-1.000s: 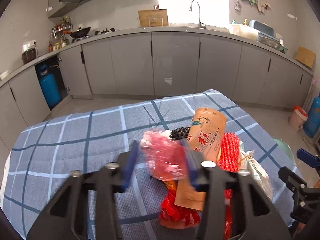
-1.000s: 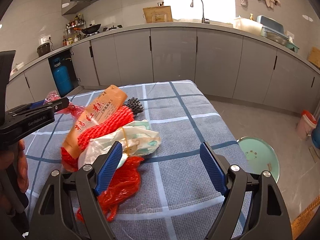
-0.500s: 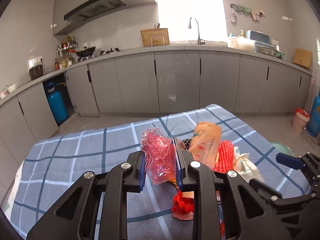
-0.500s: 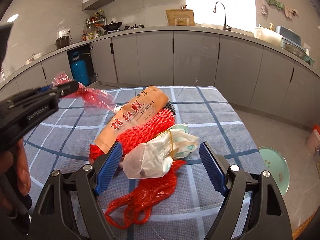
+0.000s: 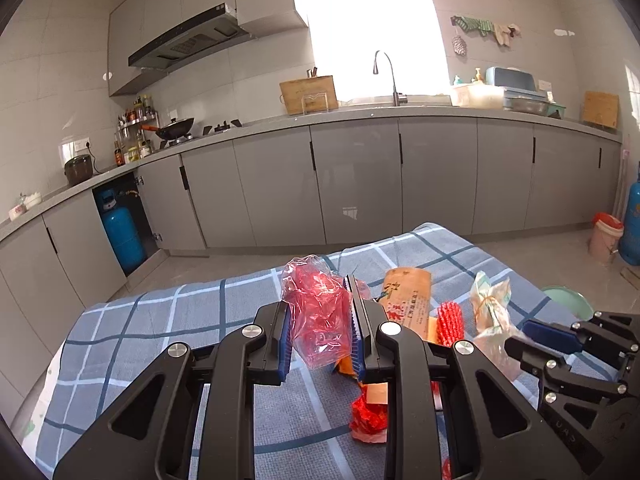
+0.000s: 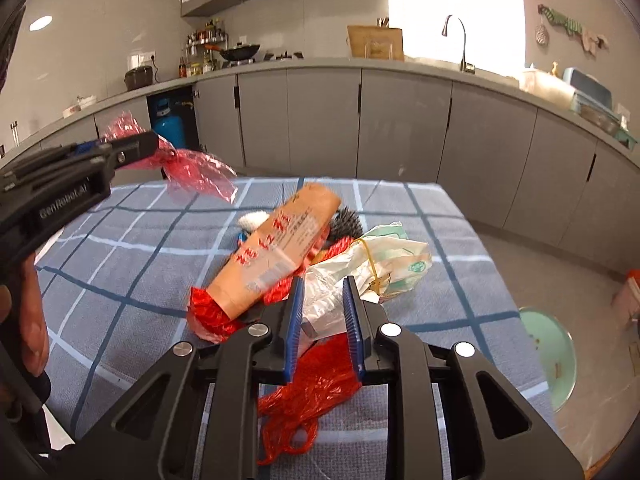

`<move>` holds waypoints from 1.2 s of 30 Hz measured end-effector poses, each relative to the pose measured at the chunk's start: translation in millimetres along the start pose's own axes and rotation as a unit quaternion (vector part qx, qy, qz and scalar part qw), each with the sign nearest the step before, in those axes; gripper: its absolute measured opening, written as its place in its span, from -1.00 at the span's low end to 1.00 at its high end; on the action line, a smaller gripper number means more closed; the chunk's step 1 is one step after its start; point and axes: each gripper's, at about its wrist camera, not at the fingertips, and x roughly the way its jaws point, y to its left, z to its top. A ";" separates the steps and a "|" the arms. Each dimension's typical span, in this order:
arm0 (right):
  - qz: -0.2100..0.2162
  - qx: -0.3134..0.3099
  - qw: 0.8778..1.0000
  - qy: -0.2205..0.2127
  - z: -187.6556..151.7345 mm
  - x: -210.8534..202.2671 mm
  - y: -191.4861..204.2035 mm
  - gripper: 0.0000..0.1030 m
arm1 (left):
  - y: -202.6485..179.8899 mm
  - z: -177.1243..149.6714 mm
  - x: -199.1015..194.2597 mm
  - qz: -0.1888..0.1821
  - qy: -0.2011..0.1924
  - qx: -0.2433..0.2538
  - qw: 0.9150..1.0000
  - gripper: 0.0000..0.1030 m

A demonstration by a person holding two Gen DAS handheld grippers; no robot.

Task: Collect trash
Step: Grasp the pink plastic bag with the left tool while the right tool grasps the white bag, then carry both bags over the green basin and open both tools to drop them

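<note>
Above the checked tablecloth (image 6: 132, 280), left claw (image 5: 319, 334) grips red plastic (image 5: 316, 320); right claw (image 6: 323, 320), just closing, pinches the white bag (image 6: 360, 268).

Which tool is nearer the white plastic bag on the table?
Right. The right tool has just closed its jaws on the white plastic bag. The left tool is off to the side, lifted, shut on a red wrapper.

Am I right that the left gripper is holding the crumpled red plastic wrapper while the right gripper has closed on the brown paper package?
Not quite. The left gripper does hold the red plastic wrapper, but the right gripper has just closed on the clear plastic bag, not the brown paper package, as the right wrist view shows.
</note>
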 end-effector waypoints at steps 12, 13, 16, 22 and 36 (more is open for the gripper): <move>-0.034 0.031 0.998 -0.046 13.2 -27.1 -38.8 -0.58 | -37.3 18.7 -10.0 -0.038 -0.035 0.030 0.998 -0.53; -0.036 0.035 0.998 -0.046 13.4 -28.1 -42.5 -0.58 | -42.6 20.9 -9.6 -0.044 -0.037 0.033 0.998 -0.53; -0.047 0.045 0.997 -0.048 12.9 -31.5 -54.9 -0.58 | -56.6 24.4 -7.5 -0.059 -0.042 0.040 0.997 -0.53; -0.069 0.068 0.994 -0.053 11.9 -38.6 -80.3 -0.58 | -82.4 30.7 -1.9 -0.093 -0.045 0.047 0.994 -0.53; -0.113 0.115 0.985 -0.062 1.6 -48.0 -141.7 -0.58 | -146.3 42.7 7.0 -0.150 -0.054 0.078 0.984 -0.53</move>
